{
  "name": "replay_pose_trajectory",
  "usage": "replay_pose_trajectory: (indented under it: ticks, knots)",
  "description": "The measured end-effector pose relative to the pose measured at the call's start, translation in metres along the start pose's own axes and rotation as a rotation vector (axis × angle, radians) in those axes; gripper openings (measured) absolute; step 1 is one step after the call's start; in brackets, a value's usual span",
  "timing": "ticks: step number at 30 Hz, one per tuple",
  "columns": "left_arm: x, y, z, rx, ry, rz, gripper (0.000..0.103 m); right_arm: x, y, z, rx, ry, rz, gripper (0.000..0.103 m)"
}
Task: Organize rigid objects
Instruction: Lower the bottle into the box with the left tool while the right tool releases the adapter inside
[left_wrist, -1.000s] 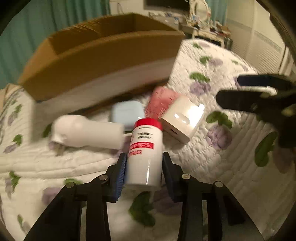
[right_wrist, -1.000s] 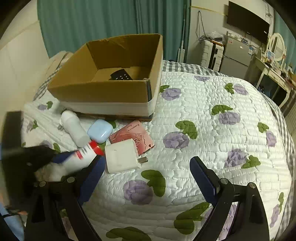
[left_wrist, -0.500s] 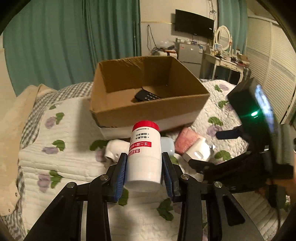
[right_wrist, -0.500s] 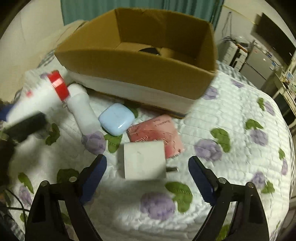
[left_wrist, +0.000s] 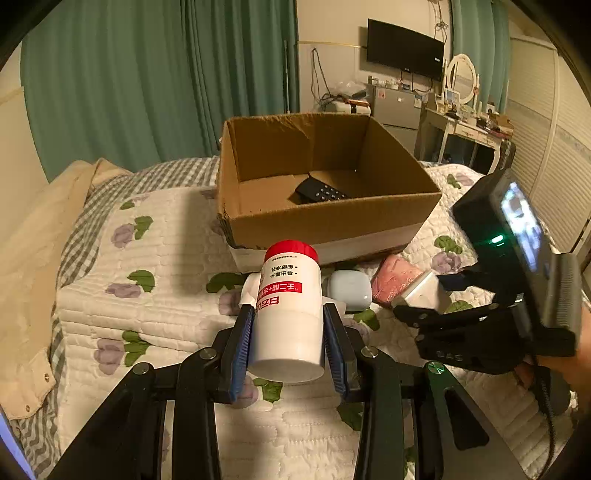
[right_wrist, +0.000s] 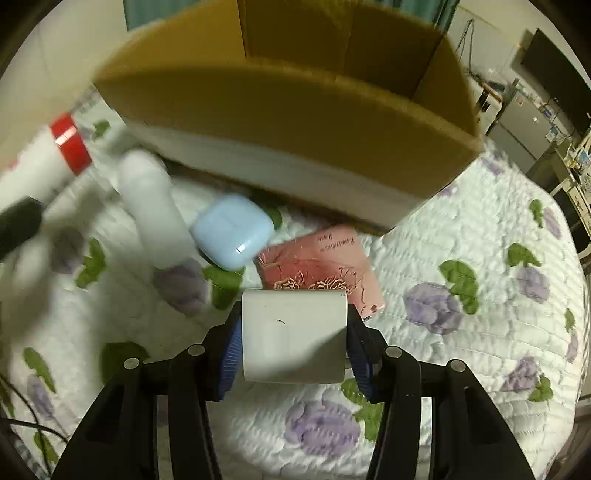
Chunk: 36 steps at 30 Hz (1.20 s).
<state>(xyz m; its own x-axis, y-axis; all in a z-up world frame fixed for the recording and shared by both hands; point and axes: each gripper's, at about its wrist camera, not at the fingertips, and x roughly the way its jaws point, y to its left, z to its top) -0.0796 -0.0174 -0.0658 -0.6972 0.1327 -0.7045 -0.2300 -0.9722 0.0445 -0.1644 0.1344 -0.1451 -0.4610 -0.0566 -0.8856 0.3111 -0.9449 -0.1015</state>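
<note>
My left gripper (left_wrist: 288, 343) is shut on a white bottle with a red cap (left_wrist: 288, 302) and holds it above the quilt, in front of the open cardboard box (left_wrist: 332, 221). A black remote (left_wrist: 319, 191) lies inside the box. My right gripper (right_wrist: 293, 345) is shut on a white charger block (right_wrist: 293, 336) on the quilt; it also shows in the left wrist view (left_wrist: 421, 291). A light blue earbud case (right_wrist: 232, 230), a pink packet (right_wrist: 325, 266) and a white lying bottle (right_wrist: 157, 214) sit between the gripper and the box (right_wrist: 295, 122).
The bed's flowered quilt (left_wrist: 166, 295) carries everything. A beige pillow (left_wrist: 33, 258) lies at the left. Green curtains (left_wrist: 147, 74), a wall television (left_wrist: 404, 48) and a cluttered desk (left_wrist: 469, 125) stand behind the bed.
My left gripper has lifted the red-capped bottle off the quilt and drawn back. My right gripper has come down and closed on the white charger block.
</note>
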Motion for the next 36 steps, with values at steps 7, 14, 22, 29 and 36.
replay_pose_trajectory:
  ticks: [7,14,22,29,36]
  knots:
    - [-0.031,0.005,0.016,-0.026,-0.049,0.008,0.037,-0.082,-0.007,0.003,0.017,-0.17,-0.009,0.05]
    - [-0.053,0.007,0.059,-0.027,-0.13,0.012,0.037,-0.157,-0.011,0.048,0.012,-0.345,-0.026,0.05]
    - [-0.03,0.008,0.117,-0.017,-0.175,0.016,0.037,-0.176,-0.028,0.099,0.028,-0.444,-0.025,0.05]
    - [0.026,0.001,0.142,0.025,-0.136,0.028,0.037,-0.139,-0.043,0.134,0.045,-0.43,-0.009,0.05]
    - [0.083,-0.004,0.133,0.049,-0.056,0.035,0.037,-0.092,-0.056,0.136,0.075,-0.383,0.005,0.05]
